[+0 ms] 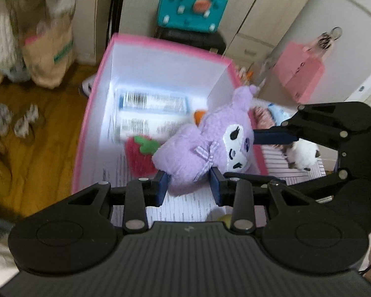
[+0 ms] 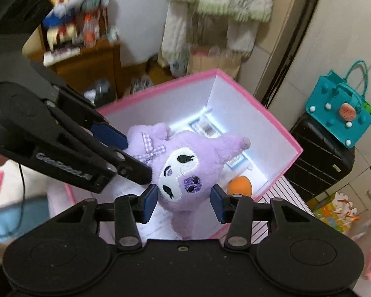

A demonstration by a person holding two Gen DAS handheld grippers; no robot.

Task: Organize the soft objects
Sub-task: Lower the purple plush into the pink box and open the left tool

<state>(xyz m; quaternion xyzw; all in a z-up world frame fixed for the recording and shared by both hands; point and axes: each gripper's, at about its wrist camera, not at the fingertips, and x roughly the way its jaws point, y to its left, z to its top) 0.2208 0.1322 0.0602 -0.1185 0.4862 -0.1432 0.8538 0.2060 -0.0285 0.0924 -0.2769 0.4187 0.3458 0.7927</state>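
Both tools pinch the fluffy purple plush doll (image 1: 205, 146) over the pink-rimmed white cardboard box (image 1: 146, 59): left tool (image 1: 189, 185) on its body, right tool (image 2: 184, 199) on its head. Only the left view shows a red strawberry plush (image 1: 141, 156) inside; the box's far half stays open.

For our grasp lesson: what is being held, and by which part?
The purple plush toy: left gripper clamps its body, right gripper its head.
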